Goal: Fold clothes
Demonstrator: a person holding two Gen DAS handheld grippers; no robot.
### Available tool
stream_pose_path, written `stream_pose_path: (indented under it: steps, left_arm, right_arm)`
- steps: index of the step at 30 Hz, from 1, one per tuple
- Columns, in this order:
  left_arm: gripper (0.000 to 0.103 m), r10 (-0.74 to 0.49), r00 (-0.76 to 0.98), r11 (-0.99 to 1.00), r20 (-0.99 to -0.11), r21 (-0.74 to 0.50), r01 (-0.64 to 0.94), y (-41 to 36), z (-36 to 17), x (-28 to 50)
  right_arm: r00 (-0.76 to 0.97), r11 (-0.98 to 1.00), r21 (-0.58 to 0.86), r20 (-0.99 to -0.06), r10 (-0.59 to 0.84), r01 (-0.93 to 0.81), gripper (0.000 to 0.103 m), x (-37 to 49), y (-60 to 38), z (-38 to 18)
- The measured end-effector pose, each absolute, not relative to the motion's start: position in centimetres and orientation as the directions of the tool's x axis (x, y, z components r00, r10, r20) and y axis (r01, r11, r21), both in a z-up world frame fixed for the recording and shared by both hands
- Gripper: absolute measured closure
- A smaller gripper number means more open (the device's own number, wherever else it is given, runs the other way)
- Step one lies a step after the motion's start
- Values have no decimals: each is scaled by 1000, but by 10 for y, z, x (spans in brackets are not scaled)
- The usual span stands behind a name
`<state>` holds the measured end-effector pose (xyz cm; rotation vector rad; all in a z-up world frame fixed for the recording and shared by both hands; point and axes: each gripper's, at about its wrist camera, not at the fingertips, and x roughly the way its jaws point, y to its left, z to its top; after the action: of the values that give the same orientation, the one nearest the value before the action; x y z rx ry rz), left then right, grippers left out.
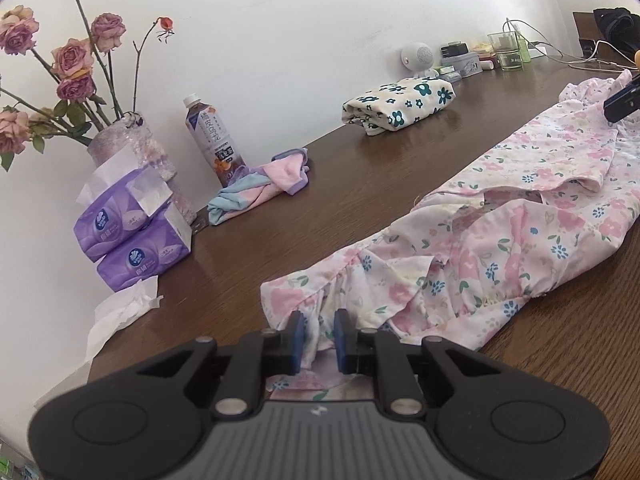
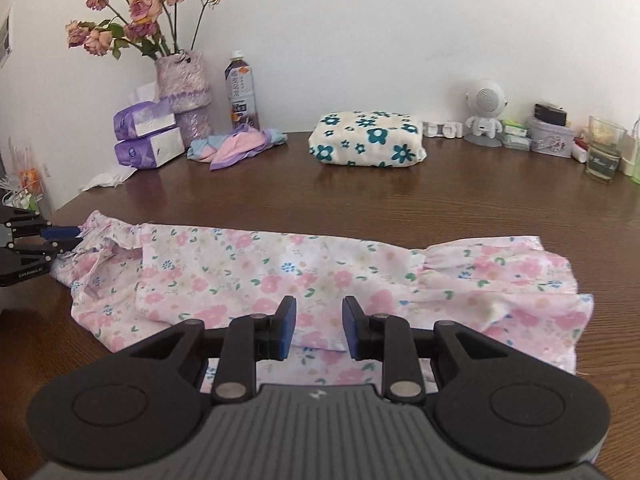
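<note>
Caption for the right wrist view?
Right gripper open over pink floral garment spread on wooden table.

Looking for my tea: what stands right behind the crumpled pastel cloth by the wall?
The tea bottle stands upright behind the pastel cloth, beside the vase. The cloth hides the bottle's base.

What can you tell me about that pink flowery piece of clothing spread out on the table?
The pink floral garment looks like thin, light cotton, printed with pink blossoms, small blue flowers and green leaves. It lies lengthwise on the dark wooden table, already folded into a long band, with gathered ruffles at both ends. The left claw has fabric from one ruffled end between its fingers, which are not fully closed. The right claw hovers open over the near edge.
</note>
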<state>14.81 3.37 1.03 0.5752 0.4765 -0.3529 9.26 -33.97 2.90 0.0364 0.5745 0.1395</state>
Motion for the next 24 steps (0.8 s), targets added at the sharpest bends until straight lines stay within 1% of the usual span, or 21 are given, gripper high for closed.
stream_pose_path:
  steps: [4, 6, 9, 12, 13, 14, 15, 16, 17, 18, 20, 21, 22, 24]
  left_arm:
    - [90, -167, 840, 788, -516, 442, 428, 30, 10, 146]
    - [90, -160, 842, 790, -516, 444, 422, 29, 10, 146]
    - [90, -153, 841, 798, -519, 437, 415, 29, 10, 147]
    - [86, -151, 836, 817, -528, 409, 406, 31, 15, 150]
    - [82, -151, 839, 830, -523, 394, 395, 32, 18, 149]
    - [81, -154, 847, 846, -509, 375, 380, 35, 23, 147]
    - [74, -160, 855, 862, -493, 352, 364, 38, 29, 144]
    - [62, -165, 863, 878, -478, 327, 349, 42, 35, 141]
    - [55, -173, 867, 894, -467, 296, 337, 46, 41, 138]
    - [45, -182, 870, 908, -459, 261, 327, 51, 47, 136]
    - [43, -200, 869, 936, -454, 174, 306, 62, 56, 132]
    - [41, -210, 864, 950, -458, 113, 291, 69, 59, 132]
    - [37, -218, 858, 961, -465, 52, 272, 76, 61, 132]
    - [36, -228, 845, 972, -484, -66, 224, 90, 61, 134]
  right_arm:
    - [845, 994, 75, -524, 104, -75, 78, 85, -357, 29]
    - [839, 996, 71, -538, 76, -45, 78, 87, -365, 25]
    - [818, 995, 99, -571, 74, -22, 78, 91, -376, 16]
    - [827, 992, 123, -554, 99, -36, 77, 86, -376, 18]
    - [835, 990, 126, -537, 116, -56, 77, 83, -374, 21]
    - [841, 988, 137, -522, 138, -78, 77, 81, -372, 25]
    - [846, 984, 149, -508, 163, -100, 77, 79, -369, 28]
    - [848, 981, 150, -498, 180, -120, 75, 78, -365, 31]
    - [850, 979, 147, -490, 195, -140, 75, 79, -360, 34]
    - [851, 977, 144, -482, 210, -160, 73, 79, -355, 37]
    - [849, 970, 139, -470, 243, -201, 69, 80, -344, 40]
    - [845, 965, 137, -468, 261, -223, 69, 82, -339, 40]
    - [840, 961, 137, -466, 276, -240, 69, 84, -334, 40]
    - [832, 953, 142, -464, 303, -268, 69, 89, -325, 39]
